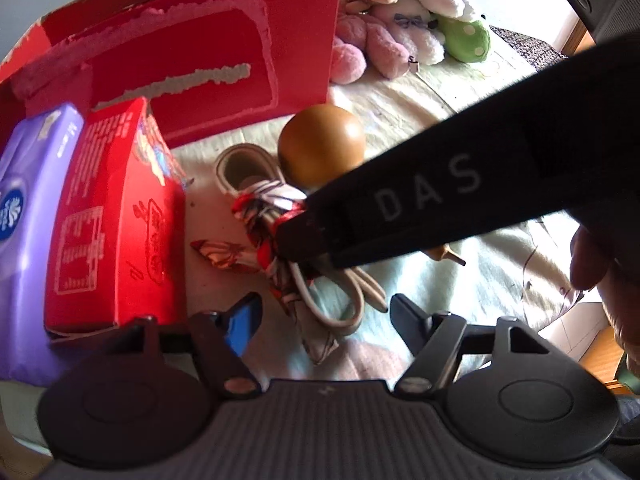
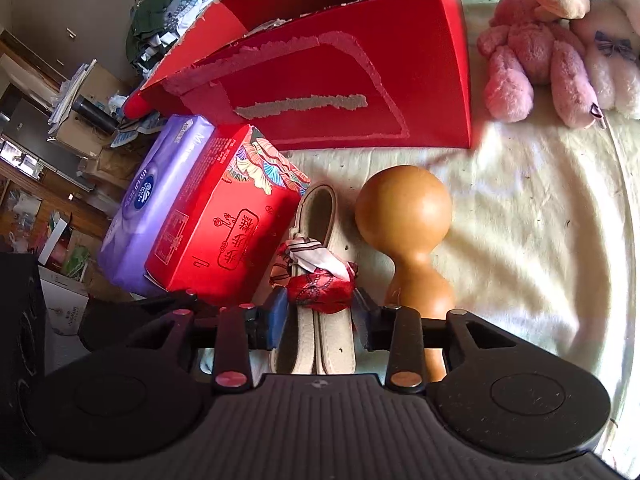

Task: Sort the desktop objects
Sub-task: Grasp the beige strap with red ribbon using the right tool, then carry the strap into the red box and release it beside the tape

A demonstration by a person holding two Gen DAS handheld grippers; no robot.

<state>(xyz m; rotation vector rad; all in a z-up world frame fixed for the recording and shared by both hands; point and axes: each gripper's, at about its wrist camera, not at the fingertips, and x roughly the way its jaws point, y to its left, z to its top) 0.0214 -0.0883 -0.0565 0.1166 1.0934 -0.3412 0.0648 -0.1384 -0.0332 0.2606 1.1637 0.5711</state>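
Cloth (image 2: 520, 216), pale and creased, covers the table; left claw (image 1: 320, 312) gapes, right claw (image 2: 320, 312) pinches the scarf (image 2: 320, 286).

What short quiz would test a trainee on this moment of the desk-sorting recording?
1. Multiple choice: what lies between the fingers of the right gripper? A) a green plush toy B) the scarf-wrapped strap C) a pink plush toy
2. True or false: the gourd sits inside the big red box.
3. Fill in: the small red box lies right beside the ____ tissue pack.

Key: 1 B. 2 False; it lies on the cloth in front of the box. 3 purple.
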